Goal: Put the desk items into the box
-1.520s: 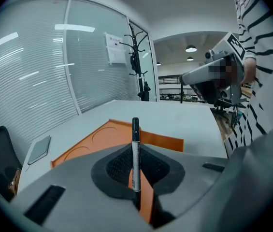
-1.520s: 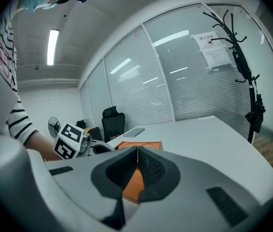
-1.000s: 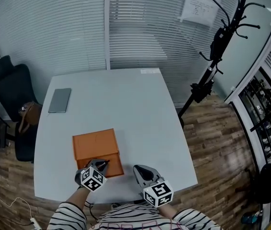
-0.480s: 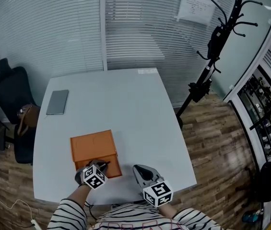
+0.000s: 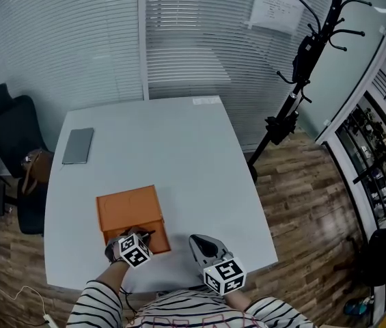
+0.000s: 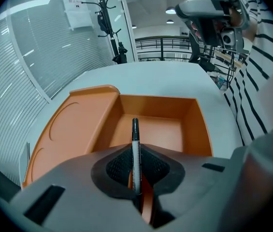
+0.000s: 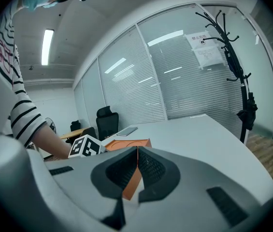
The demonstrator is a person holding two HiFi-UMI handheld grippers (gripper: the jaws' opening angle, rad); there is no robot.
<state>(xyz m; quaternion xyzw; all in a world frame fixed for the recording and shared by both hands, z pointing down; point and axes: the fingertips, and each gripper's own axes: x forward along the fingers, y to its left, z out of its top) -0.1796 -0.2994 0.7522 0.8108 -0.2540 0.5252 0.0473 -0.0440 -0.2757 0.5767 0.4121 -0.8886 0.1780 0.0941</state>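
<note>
Orange box (image 6: 195, 125) lies open just ahead of and below the left gripper (image 6: 136, 170), its lid (image 6: 73, 129) folded out to the left. The jaws are clenched on a pen (image 6: 135, 135). Its long axis runs straight along the jaws, black cap end forward, over the box cavity. Right gripper (image 7: 137, 170) is closed on nothing, well right of the left one above the table (image 5: 179, 149). Far ahead-left lies a grey flat slab (image 5: 78, 145), possibly a notebook.

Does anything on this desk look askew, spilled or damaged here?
Nothing stands out. The left gripper holds a pen over the open orange box, the right gripper is shut and empty, and a grey slab lies flat near the far left corner of the table.
</note>
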